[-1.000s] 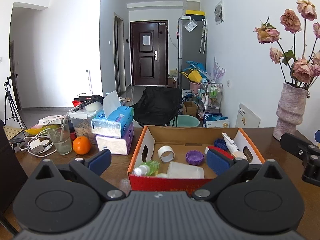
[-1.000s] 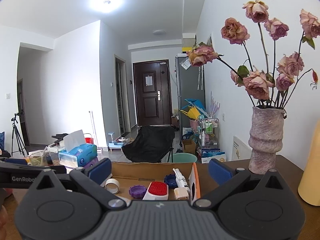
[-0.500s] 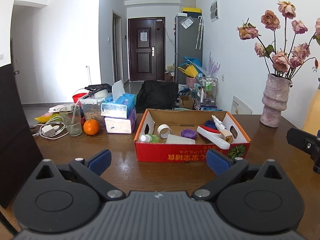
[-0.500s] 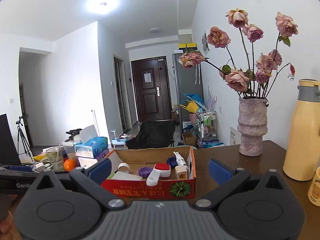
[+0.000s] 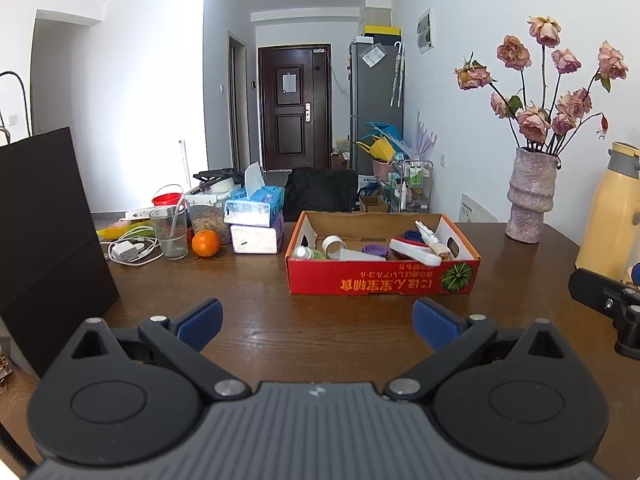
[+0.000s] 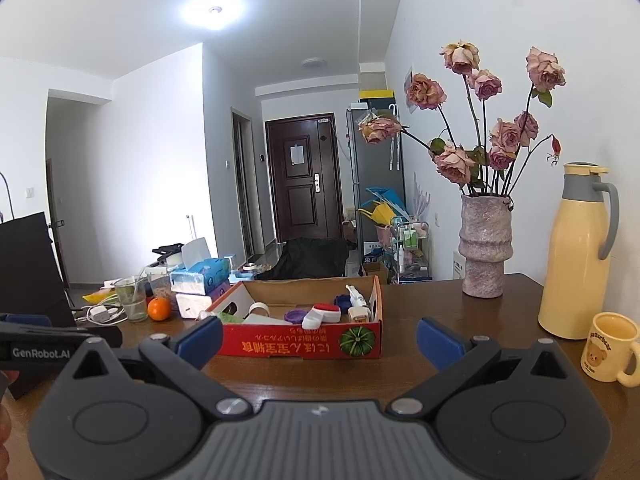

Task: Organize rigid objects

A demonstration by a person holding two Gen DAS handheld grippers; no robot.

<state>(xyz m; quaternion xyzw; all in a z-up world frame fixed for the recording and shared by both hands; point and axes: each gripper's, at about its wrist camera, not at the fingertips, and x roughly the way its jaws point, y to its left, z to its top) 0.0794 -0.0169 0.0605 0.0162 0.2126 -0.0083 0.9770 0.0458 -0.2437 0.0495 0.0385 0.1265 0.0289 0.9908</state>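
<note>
A dark wooden table (image 5: 320, 332) fills the foreground of a white-walled room with a dark door at the far end. One red cardboard box (image 5: 382, 280) stands near the table's middle. It holds one tape roll (image 5: 333, 244), one purple lid (image 5: 376, 249), one red-and-white brush (image 5: 414, 250), one white spray bottle (image 5: 430, 236) and one green-tinted bottle (image 5: 306, 253) lying on its side. Left of the box: two stacked tissue packs (image 5: 256, 220), one orange (image 5: 205, 243), one glass (image 5: 169, 232) and one white charger (image 5: 125, 251).

The left gripper (image 5: 316, 322) hovers over bare table, well short of the box's near wall, its blue pads wide apart with nothing between them. The right gripper (image 6: 318, 340) is likewise spread and empty, the box directly ahead between its fingers.

Both views show one vase (image 6: 484, 246) of dried roses. Only the right wrist view shows the yellow jug (image 6: 576, 256) in full, together with one bear-printed mug (image 6: 610, 348). The left wrist view alone shows the box interior from a higher angle and the tall black panel (image 5: 44, 240) on the left.
</note>
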